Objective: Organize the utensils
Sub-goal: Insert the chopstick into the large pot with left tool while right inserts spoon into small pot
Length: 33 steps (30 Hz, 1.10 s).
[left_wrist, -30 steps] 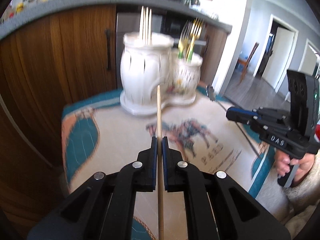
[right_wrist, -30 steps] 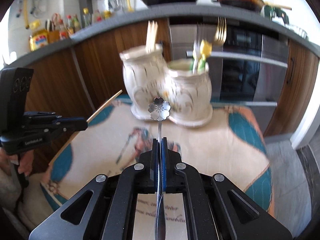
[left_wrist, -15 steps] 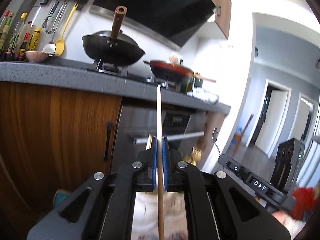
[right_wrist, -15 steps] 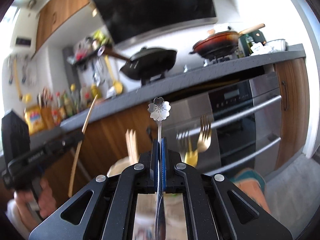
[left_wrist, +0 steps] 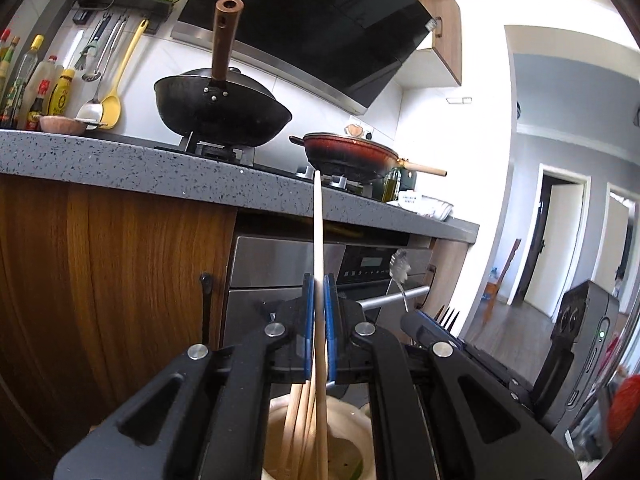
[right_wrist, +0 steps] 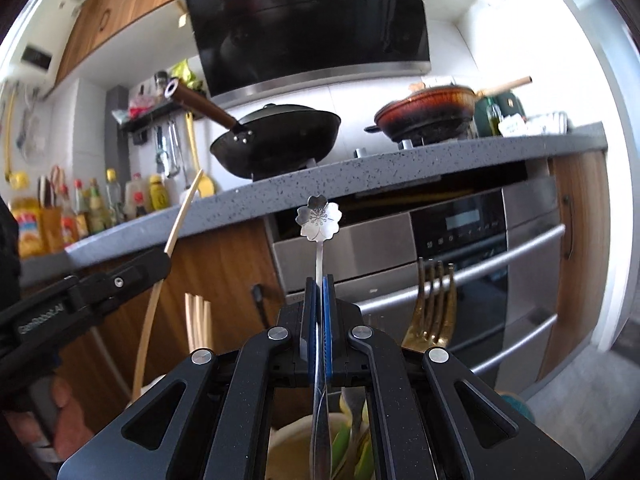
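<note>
My left gripper [left_wrist: 319, 284] is shut on a wooden chopstick [left_wrist: 318, 232] held upright. Its lower end hangs in the mouth of a white ceramic holder [left_wrist: 352, 436] that has several chopsticks in it. My right gripper [right_wrist: 319, 284] is shut on a silver spoon with a flower-shaped handle end [right_wrist: 319, 222], also upright. Its bowl end reaches down over a second white holder [right_wrist: 292, 440] with green-handled cutlery and gold forks [right_wrist: 434, 312]. The left gripper and its chopstick [right_wrist: 182, 216] show at the left of the right wrist view.
A grey countertop [left_wrist: 120, 164] with a black wok [left_wrist: 222, 112] and a red pan [left_wrist: 352, 156] runs behind. Below it are wooden cabinet doors [left_wrist: 112, 280] and a steel oven [right_wrist: 480, 264]. Sauce bottles [right_wrist: 80, 208] stand on the counter.
Both grippers have tilted up from facing the table to upright over the holders. The chopstick and spoon ends have come down to the holder mouths.
</note>
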Each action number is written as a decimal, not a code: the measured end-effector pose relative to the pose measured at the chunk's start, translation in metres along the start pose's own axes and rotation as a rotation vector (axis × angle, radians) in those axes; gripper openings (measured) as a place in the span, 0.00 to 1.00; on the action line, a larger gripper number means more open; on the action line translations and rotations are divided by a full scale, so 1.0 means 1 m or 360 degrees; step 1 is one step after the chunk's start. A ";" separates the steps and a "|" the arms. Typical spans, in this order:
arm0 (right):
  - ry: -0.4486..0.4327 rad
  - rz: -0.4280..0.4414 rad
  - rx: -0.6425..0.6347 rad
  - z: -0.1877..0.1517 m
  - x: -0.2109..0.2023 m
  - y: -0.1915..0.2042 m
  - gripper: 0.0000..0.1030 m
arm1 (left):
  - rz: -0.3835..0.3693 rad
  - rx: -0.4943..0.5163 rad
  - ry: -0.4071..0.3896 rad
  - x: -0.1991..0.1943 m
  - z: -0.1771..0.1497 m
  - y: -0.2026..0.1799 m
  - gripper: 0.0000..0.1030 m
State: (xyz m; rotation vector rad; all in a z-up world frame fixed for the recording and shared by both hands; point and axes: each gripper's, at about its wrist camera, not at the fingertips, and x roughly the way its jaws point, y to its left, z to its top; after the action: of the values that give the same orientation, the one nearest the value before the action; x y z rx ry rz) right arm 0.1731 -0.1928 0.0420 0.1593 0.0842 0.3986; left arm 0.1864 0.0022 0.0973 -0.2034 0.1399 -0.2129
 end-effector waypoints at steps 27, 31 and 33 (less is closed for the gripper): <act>0.0191 -0.0069 -0.0073 -0.041 -0.057 -0.009 0.04 | 0.0109 0.0074 0.0318 -0.045 -0.046 0.014 0.05; 0.0204 -0.0068 -0.0041 -0.042 -0.059 -0.013 0.04 | 0.0111 0.0063 0.0333 -0.046 -0.045 0.014 0.06; 0.0205 -0.0063 -0.0025 -0.042 -0.062 -0.014 0.04 | 0.0116 0.0069 0.0344 -0.046 -0.045 0.013 0.06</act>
State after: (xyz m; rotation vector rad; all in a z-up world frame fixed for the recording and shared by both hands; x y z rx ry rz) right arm 0.1168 -0.2238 0.0011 0.1164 0.2111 0.3695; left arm 0.1375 0.0164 0.0563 -0.1317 0.3565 -0.1649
